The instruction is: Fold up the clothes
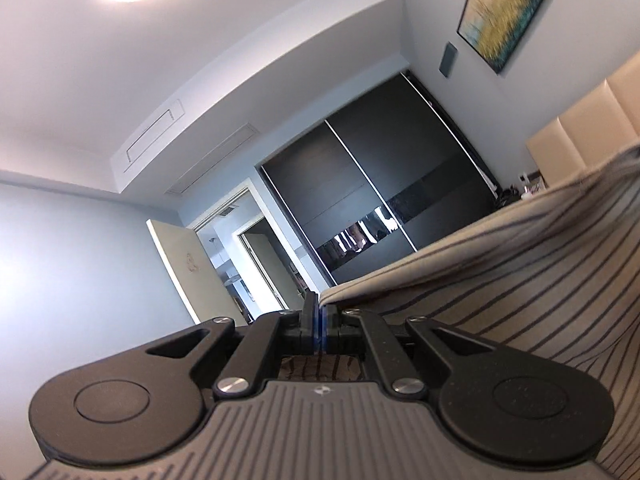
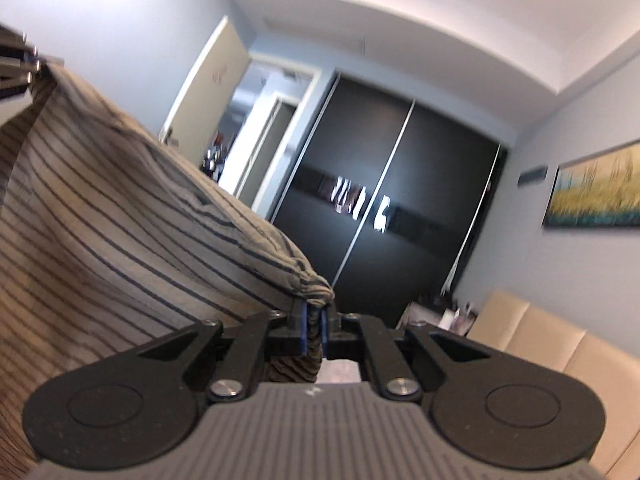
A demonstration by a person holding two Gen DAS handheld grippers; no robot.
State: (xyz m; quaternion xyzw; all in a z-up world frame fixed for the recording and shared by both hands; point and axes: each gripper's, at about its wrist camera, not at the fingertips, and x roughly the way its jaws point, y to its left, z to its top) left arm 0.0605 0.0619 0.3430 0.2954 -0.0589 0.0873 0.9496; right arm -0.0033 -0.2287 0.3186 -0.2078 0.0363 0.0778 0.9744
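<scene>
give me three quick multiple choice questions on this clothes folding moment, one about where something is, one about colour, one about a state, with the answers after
1. Where does the painting hang in the right wrist view?
A. on the wall at the right
B. on the wardrobe door
C. on the ceiling

2. What pattern does the held garment have?
A. plain red
B. beige with dark stripes
C. white with green dots

3. How does the left gripper stand?
A. wide open, nothing in it
B. shut on the garment
C. resting on the floor

Answers:
1. A, the painting sits on the right wall, past the dark wardrobe.
2. B, the garment is beige with thin dark lines.
3. B, the left gripper pinches the cloth's edge; the right gripper does likewise.
</scene>
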